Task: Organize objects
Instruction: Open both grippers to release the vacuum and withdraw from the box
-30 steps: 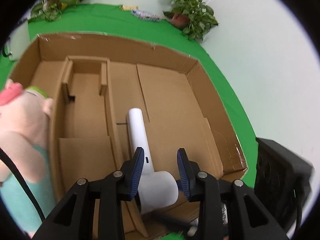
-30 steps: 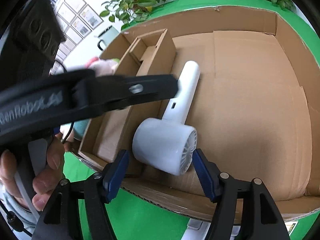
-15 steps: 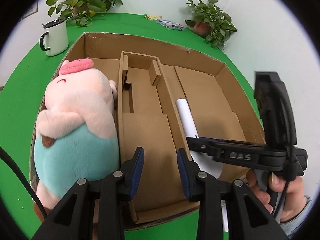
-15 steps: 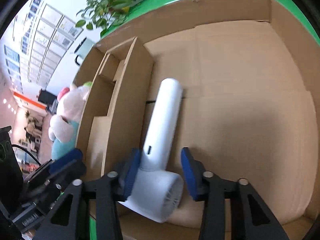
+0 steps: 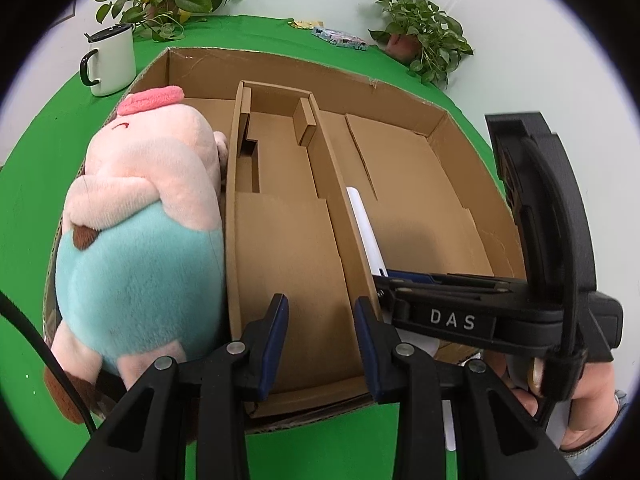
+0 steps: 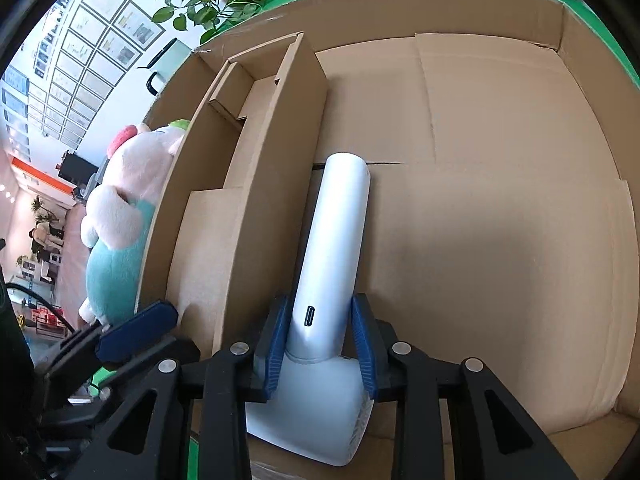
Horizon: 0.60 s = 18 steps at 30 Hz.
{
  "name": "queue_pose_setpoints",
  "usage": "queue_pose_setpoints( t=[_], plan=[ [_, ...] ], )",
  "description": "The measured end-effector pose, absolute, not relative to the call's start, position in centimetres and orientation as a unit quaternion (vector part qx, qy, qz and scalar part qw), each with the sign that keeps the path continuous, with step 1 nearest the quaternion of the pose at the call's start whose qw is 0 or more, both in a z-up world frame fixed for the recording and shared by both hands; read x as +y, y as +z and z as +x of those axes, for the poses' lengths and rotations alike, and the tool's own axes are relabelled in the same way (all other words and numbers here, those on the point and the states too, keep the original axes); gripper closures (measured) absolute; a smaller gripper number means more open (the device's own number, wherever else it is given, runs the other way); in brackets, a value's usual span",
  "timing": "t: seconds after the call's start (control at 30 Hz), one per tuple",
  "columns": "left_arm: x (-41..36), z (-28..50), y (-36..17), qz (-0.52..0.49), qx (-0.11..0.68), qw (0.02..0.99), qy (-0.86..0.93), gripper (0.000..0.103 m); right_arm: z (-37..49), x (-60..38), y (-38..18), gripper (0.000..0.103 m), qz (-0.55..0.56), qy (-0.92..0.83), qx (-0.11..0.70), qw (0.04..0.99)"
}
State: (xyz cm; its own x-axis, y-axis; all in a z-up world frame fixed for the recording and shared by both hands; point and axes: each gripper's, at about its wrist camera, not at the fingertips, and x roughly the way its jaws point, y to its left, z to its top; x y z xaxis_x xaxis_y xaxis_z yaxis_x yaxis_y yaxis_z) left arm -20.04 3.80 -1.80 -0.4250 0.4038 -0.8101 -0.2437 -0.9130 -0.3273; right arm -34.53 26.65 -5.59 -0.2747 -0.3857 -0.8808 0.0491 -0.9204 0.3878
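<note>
While closing, right tool (image 6: 320, 340) astride white hairdryer (image 6: 332, 248) in cardboard box (image 6: 500, 120)

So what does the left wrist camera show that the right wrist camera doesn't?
Only the left wrist view shows the whole white mug, the second potted plant by the wall, and the hand holding the right gripper.

Only the right wrist view shows the full white hair dryer, the right gripper's jaws closing around its handle, and framed pictures on a wall.

Both show the cardboard box, its inner divider, the plush pig, and the left gripper, empty.
</note>
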Motion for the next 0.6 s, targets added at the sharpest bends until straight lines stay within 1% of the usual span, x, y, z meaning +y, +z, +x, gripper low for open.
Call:
queue_pose_setpoints(
  t=[0.2, 0.23, 0.27, 0.33, 0.4, 0.47, 0.5, 0.53, 0.57, 0.6],
  plan=[
    [3.7, -19.4, -1.5, -0.491, -0.078, 0.189, 0.847, 0.071, -34.8, 27.4, -6.7, 0.07, 0.579, -0.779, -0.182, 0.159],
    [3.7, -19.2, -1.3, -0.486, -0.079, 0.189, 0.85, 0.071, -35.0, 27.2, -6.7, 0.067, 0.578, -0.78, -0.181, 0.157],
    [3.6, -19.1, -1.1, -0.481, -0.078, 0.187, 0.853, 0.071, -35.0, 27.2, -6.7, 0.059, 0.576, -0.782, -0.179, 0.155],
    [3.4, -18.5, -0.4, -0.466, -0.075, 0.182, 0.863, 0.071, -34.4, 27.5, -5.9, 0.05, 0.565, -0.793, -0.174, 0.148],
    [3.1, -17.6, 0.7, -0.442, -0.069, 0.175, 0.877, 0.07, -33.3, 27.7, -3.9, 0.039, 0.53, -0.823, -0.149, 0.139],
    [2.9, -15.8, 2.3, -0.398, -0.048, 0.158, 0.902, 0.067, -30.2, 28.7, -0.8, 0.012, 0.47, -0.868, -0.113, 0.112],
    [3.0, -15.0, 2.9, -0.378, -0.037, 0.148, 0.913, 0.065, -28.6, 29.2, 0.4, 0.007, 0.441, -0.887, -0.102, 0.096],
    [3.1, -13.6, 3.7, -0.348, -0.018, 0.132, 0.928, 0.054, -26.4, 30.5, 1.5, 0.002, 0.414, -0.902, -0.092, 0.079],
    [3.2, -12.6, 4.3, -0.327, -0.007, 0.12, 0.937, 0.03, -24.6, 30.9, 2.2, 0.001, 0.388, -0.916, -0.085, 0.062],
    [3.3, -11.7, 4.7, -0.308, 0.001, 0.109, 0.945, 0.018, -22.5, 31.4, 2.7, 0.001, 0.363, -0.927, -0.079, 0.043]
  ],
)
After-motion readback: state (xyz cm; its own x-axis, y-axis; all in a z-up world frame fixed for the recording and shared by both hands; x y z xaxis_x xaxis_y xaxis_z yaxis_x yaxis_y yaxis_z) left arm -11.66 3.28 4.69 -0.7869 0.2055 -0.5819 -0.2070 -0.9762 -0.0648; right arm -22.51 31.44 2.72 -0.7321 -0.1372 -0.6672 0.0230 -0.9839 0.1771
